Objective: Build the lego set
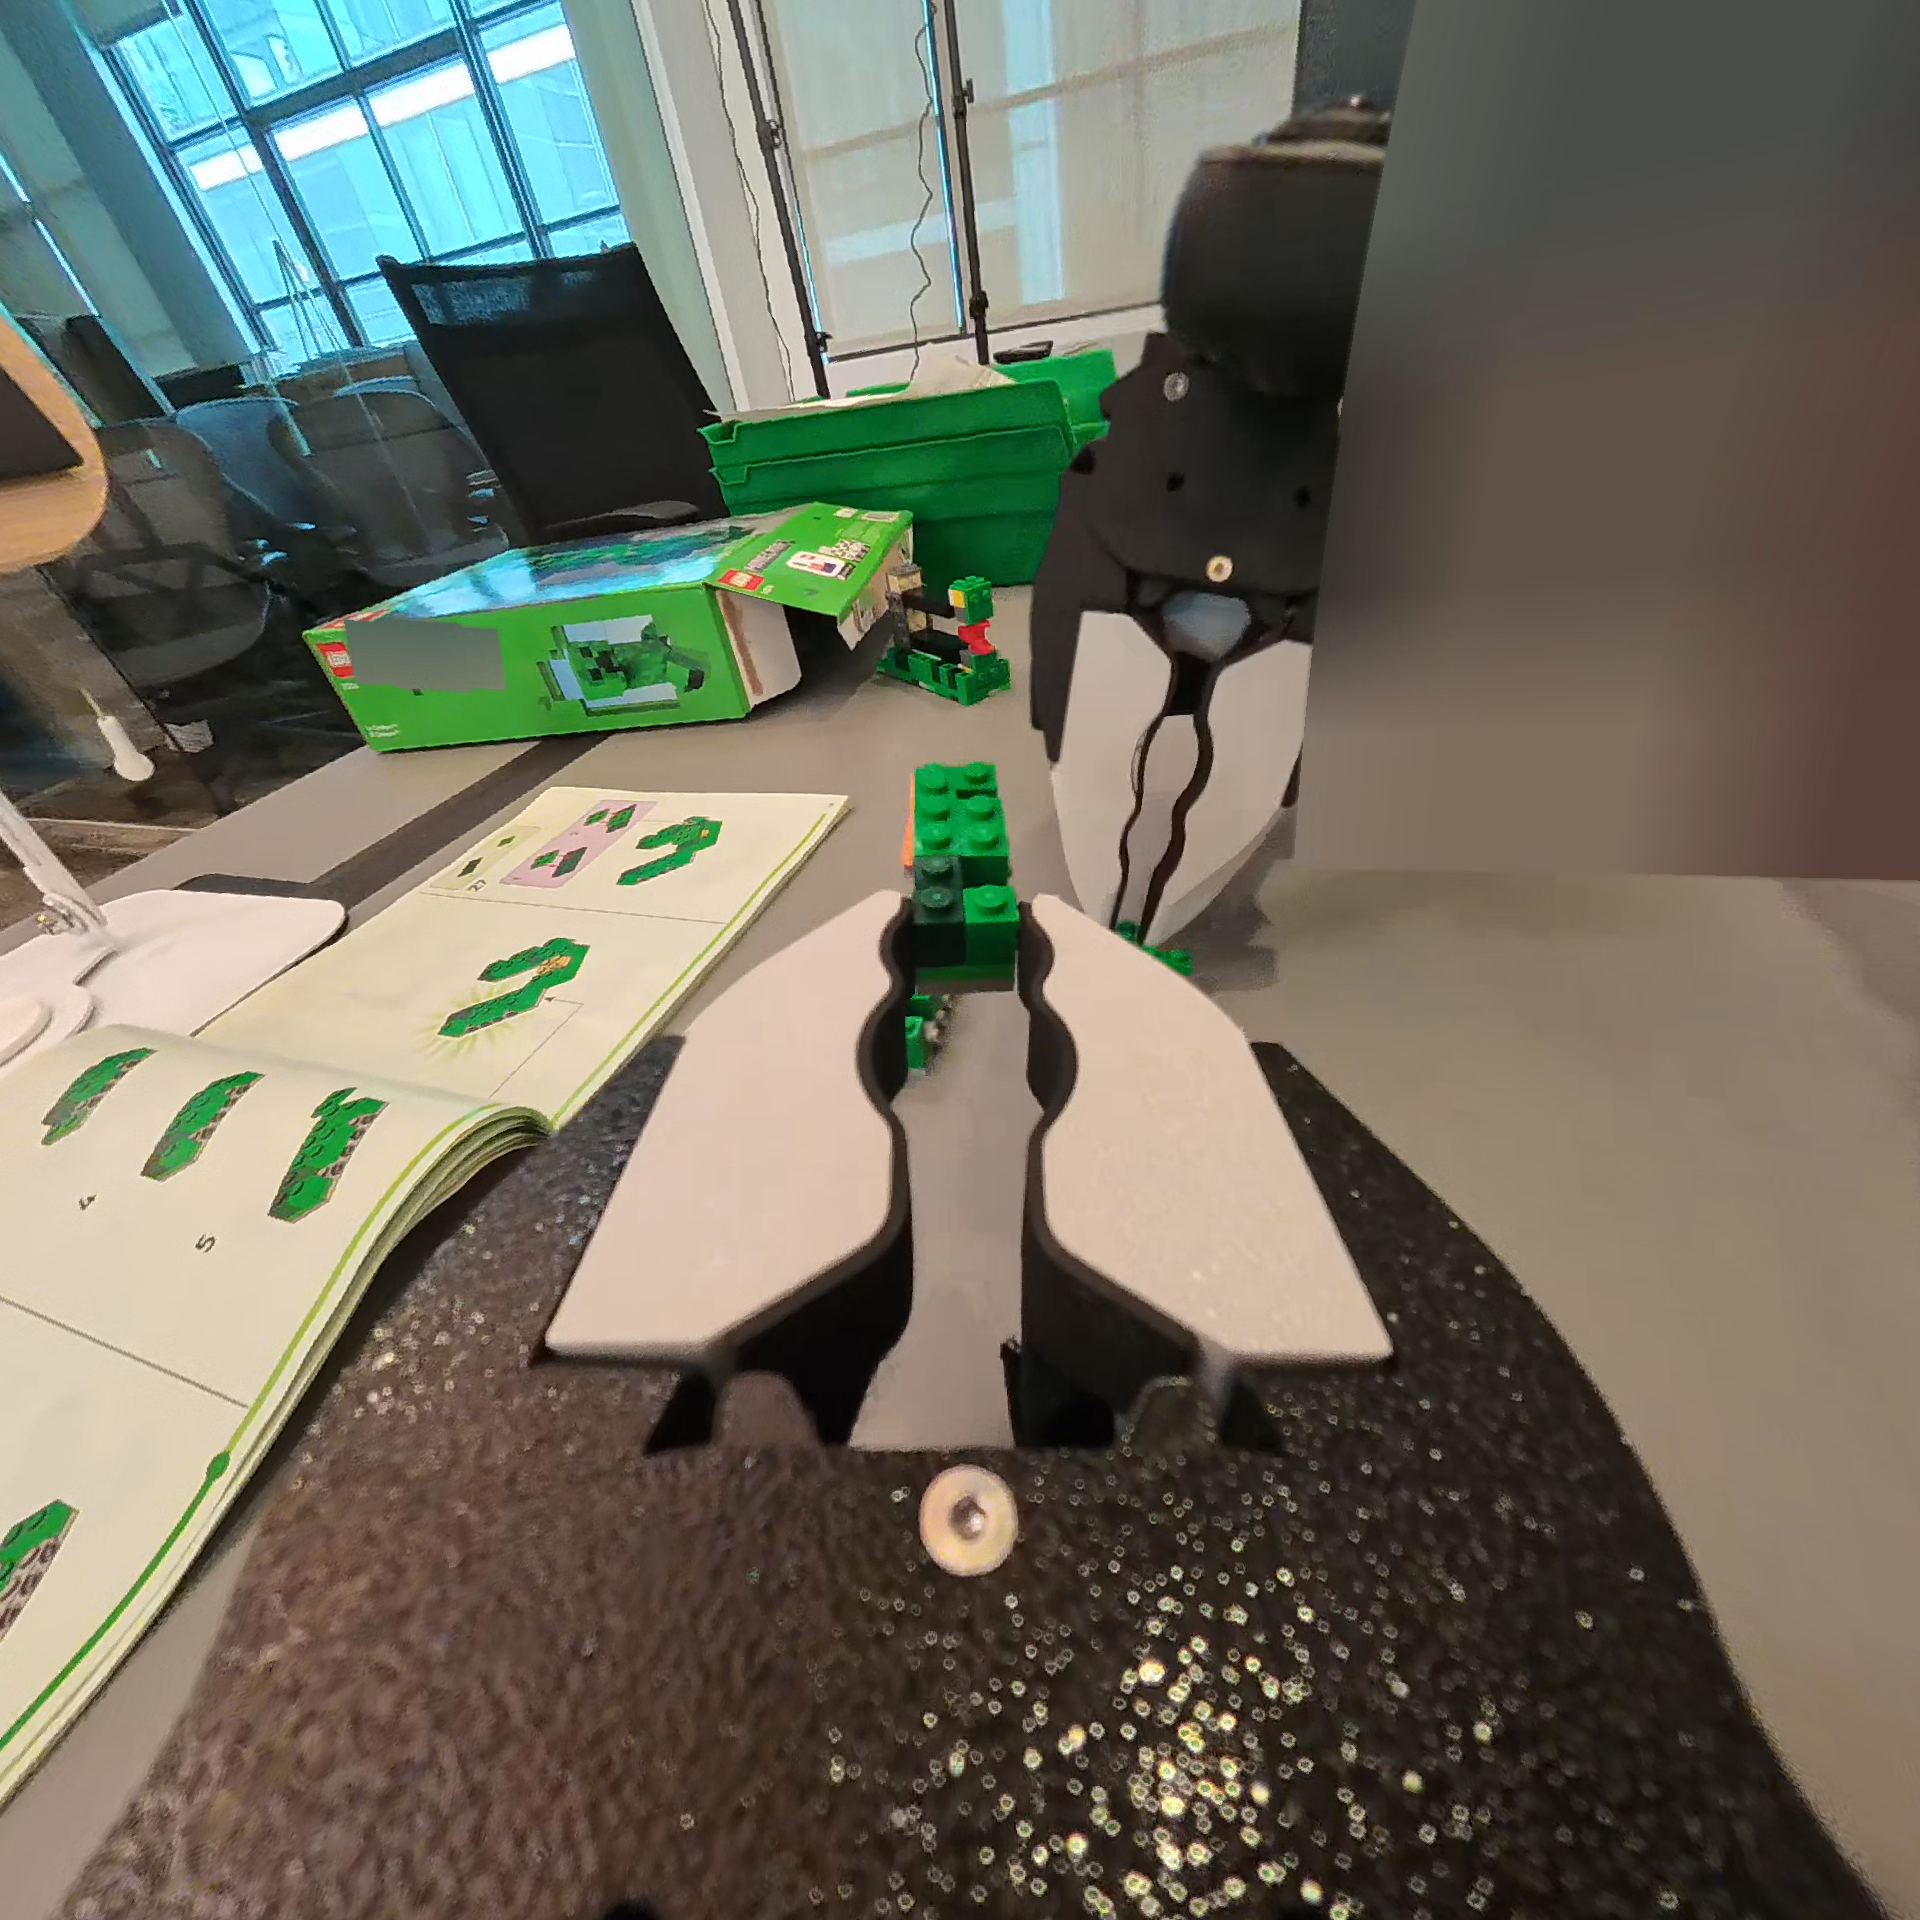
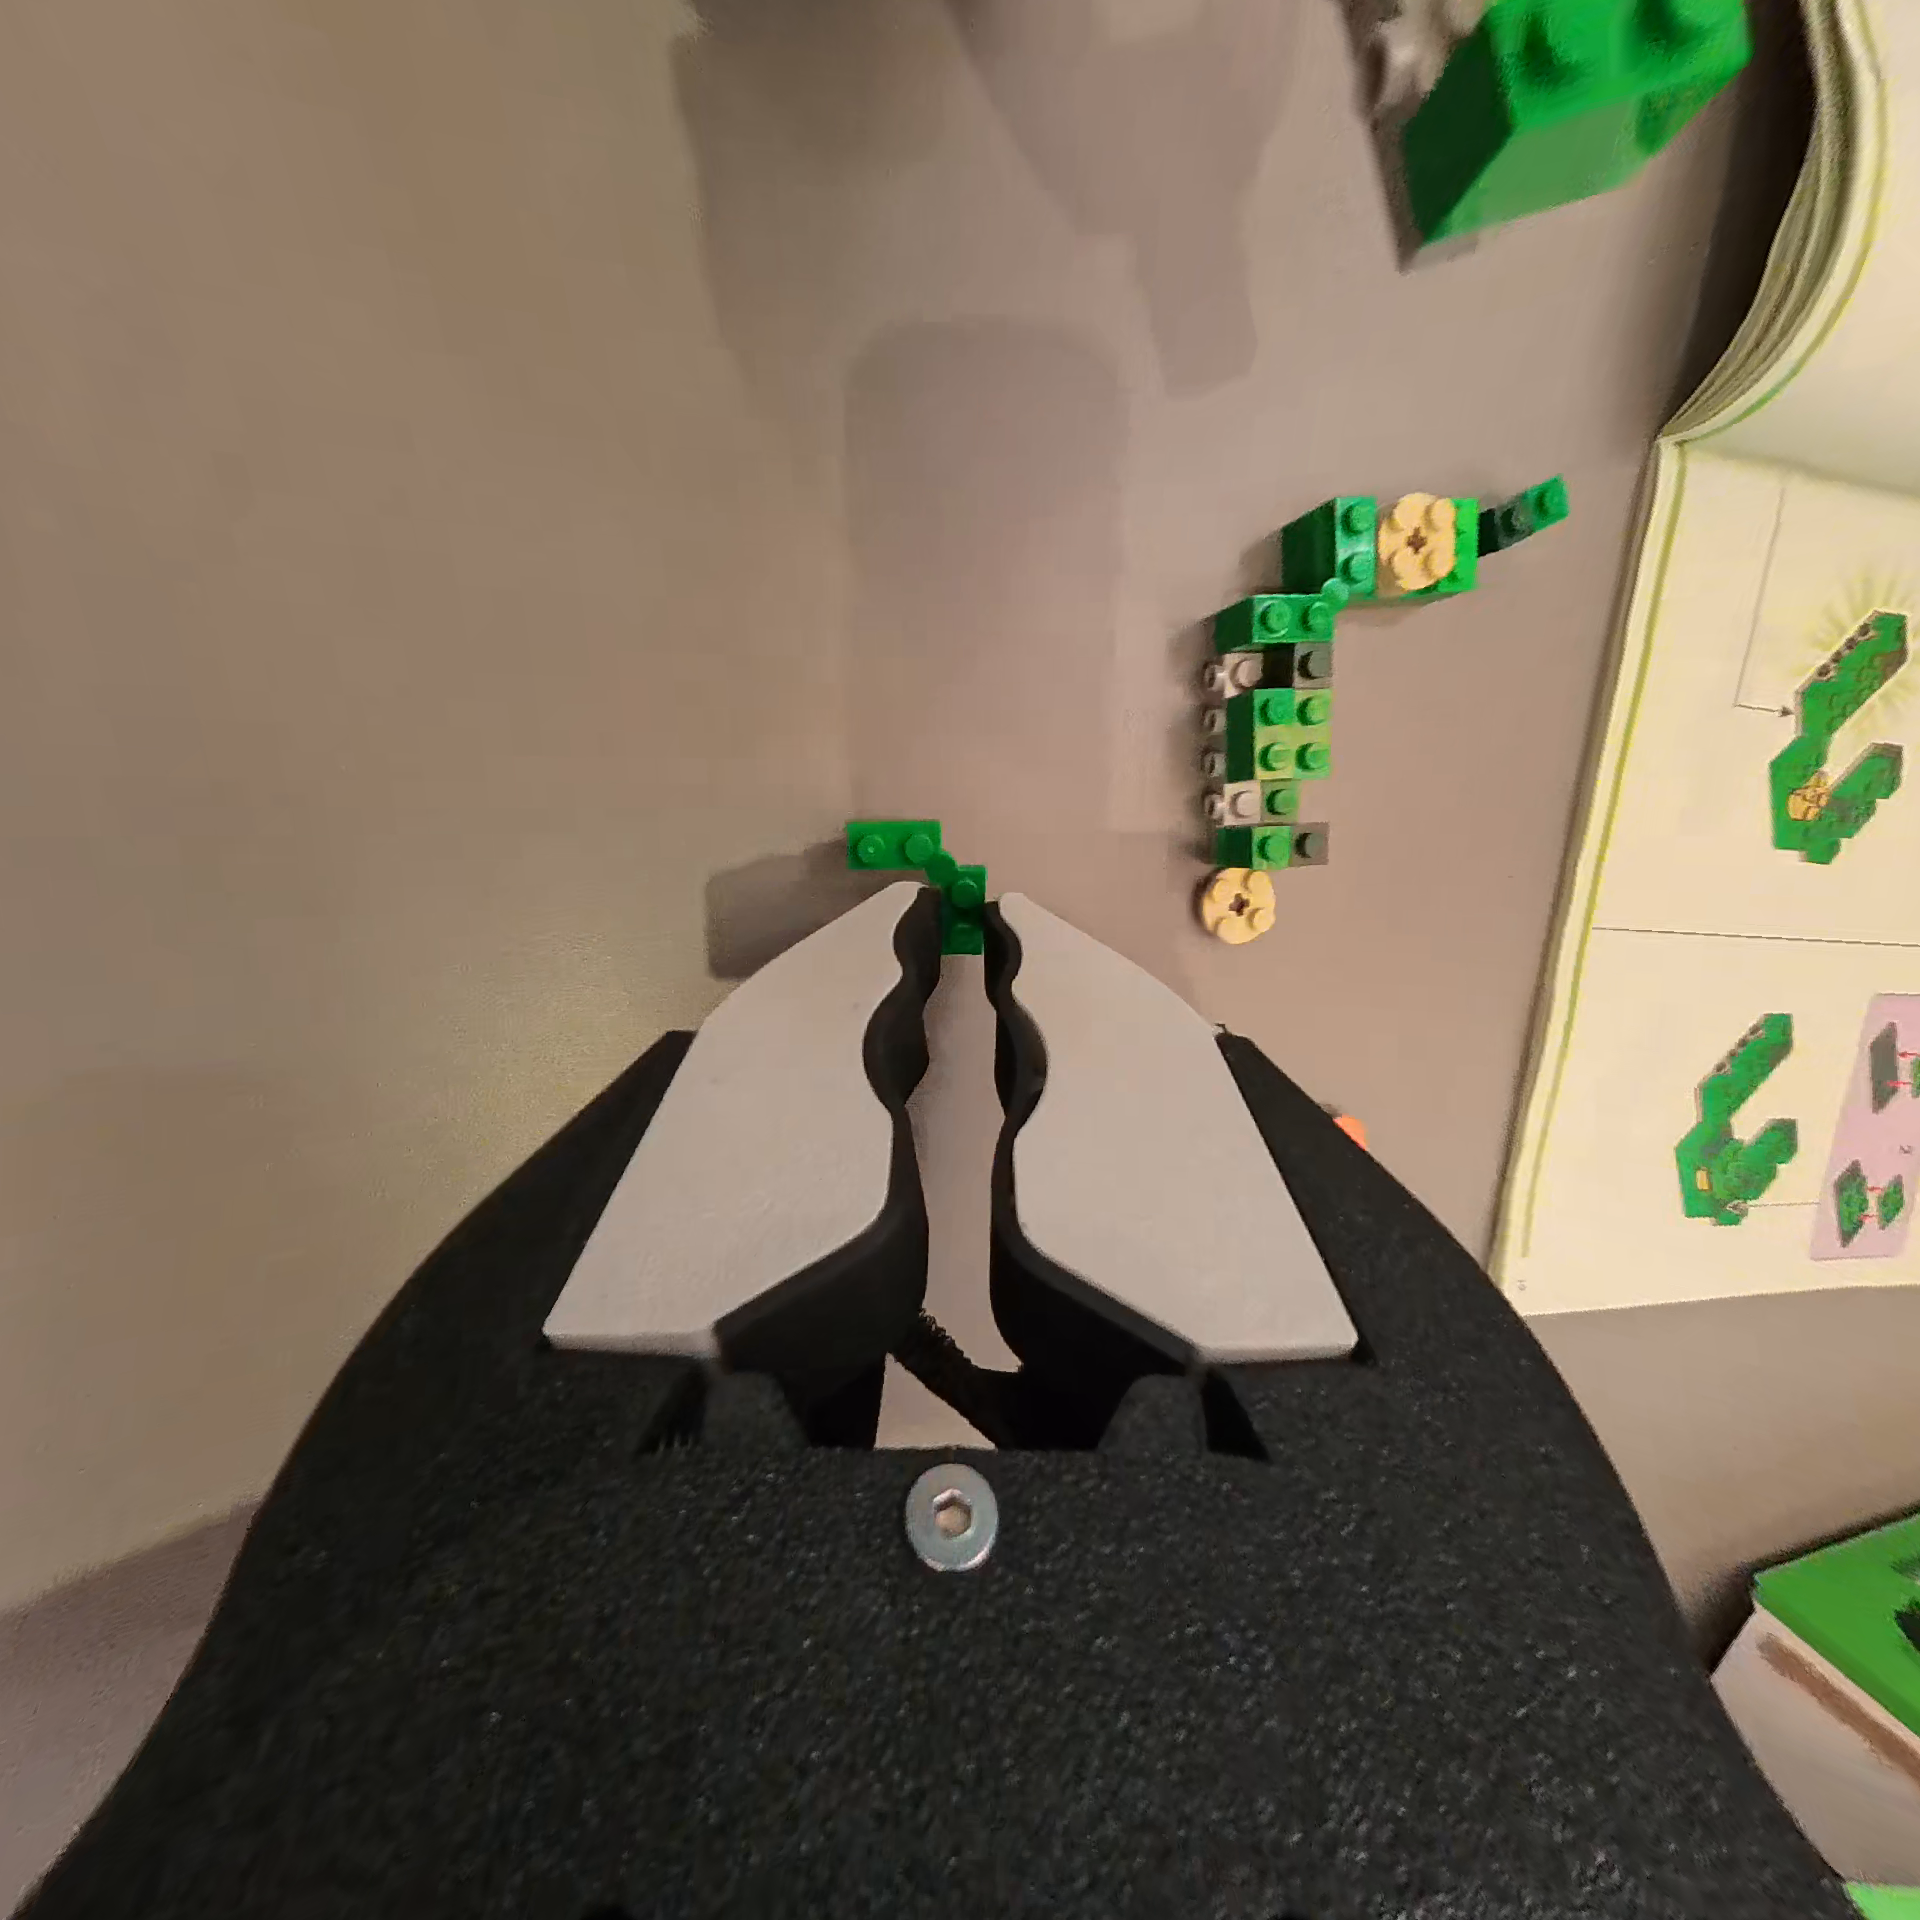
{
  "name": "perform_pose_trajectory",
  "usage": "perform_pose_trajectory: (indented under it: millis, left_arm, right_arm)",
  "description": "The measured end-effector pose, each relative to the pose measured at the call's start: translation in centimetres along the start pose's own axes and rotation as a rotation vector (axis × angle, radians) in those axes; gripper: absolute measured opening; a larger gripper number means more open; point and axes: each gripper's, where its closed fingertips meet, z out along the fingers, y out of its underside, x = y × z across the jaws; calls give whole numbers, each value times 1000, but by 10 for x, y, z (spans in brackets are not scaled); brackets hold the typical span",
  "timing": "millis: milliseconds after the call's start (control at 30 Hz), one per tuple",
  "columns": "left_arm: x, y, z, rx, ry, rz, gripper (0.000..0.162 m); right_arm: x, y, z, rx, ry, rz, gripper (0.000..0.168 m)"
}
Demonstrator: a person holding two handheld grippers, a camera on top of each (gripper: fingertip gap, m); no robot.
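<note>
I am clamping my left claw (image 1: pixel 961 940) on a green brick block (image 1: pixel 961 883), holding it raised above the grey bench (image 1: pixel 1507 1091) beside the open instruction booklet (image 1: pixel 395 1039). My right claw (image 2: pixel 961 914) is gripping a small bent green plate piece (image 2: pixel 925 868) at its tips. The curved green assembly (image 2: pixel 1309 675) with tan round studs is lying on the bench near the booklet, apart from both claws.

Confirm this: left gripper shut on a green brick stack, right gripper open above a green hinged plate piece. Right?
Not quite. In the right wrist view the right gripper is shut on the green hinged plate piece, not open above it. The left gripper does clamp the green brick stack.
</note>
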Motion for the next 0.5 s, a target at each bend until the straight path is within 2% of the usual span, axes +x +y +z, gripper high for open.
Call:
perform_pose_trajectory:
  millis: [333,500]
  left_arm:
    - [4,2,1,-15,25,8,17]
    - [10,5,4,-41,61,36,17]
  right_arm:
    - [-5,0,4,20,3,30,7]
    - [15,-22,-21,124,54,66,7]
